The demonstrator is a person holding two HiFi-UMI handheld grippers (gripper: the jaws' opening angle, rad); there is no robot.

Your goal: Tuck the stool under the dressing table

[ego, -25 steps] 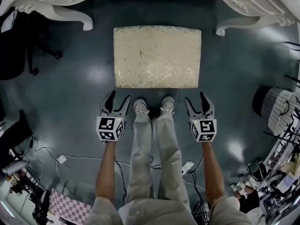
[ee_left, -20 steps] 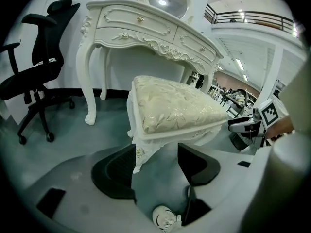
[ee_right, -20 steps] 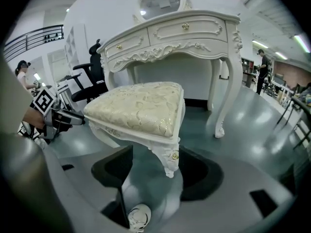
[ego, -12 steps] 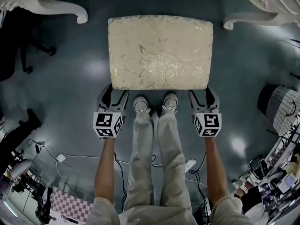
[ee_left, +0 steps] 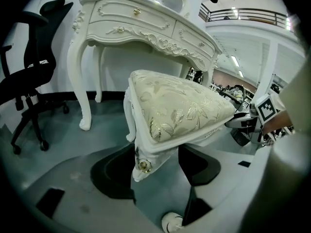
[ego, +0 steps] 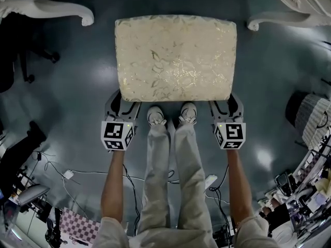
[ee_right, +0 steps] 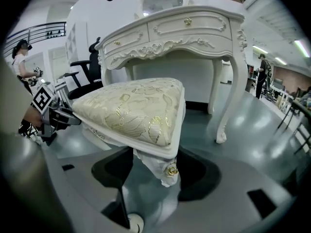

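Stool point(ego: 176, 58) isn't under the table point(ee_left: 146, 28) yet. It's out on the grey floor point(ego: 77, 87) in front of it, roughly centred, with its far edge about level with the table's two front legs point(ego: 85, 20).

The big difference from a second ago is the grippers. Back then both hung short of the stool with bare floor in between. Now each one is right up at a near corner, with its tips slipping under the cushion's edge in the head view. The stool also fills more of that view and less of the table shows along the top. Against the table legs, though, the stool doesn't look like it has shifted.

The left gripper point(ego: 123, 105) has its jaws spread wide on either side of the near-left corner leg point(ee_left: 145, 163), the one with the little gold stud. There's clear space on one side, so it isn't clamped on. The right gripper point(ego: 226, 105) is the same on the near-right corner: jaws released, with that corner's leg standing between them.

The person's shoes point(ego: 155, 115) are just at the stool's near edge, between the two grippers. A black chair point(ee_left: 29, 76) stands off to the table's side.
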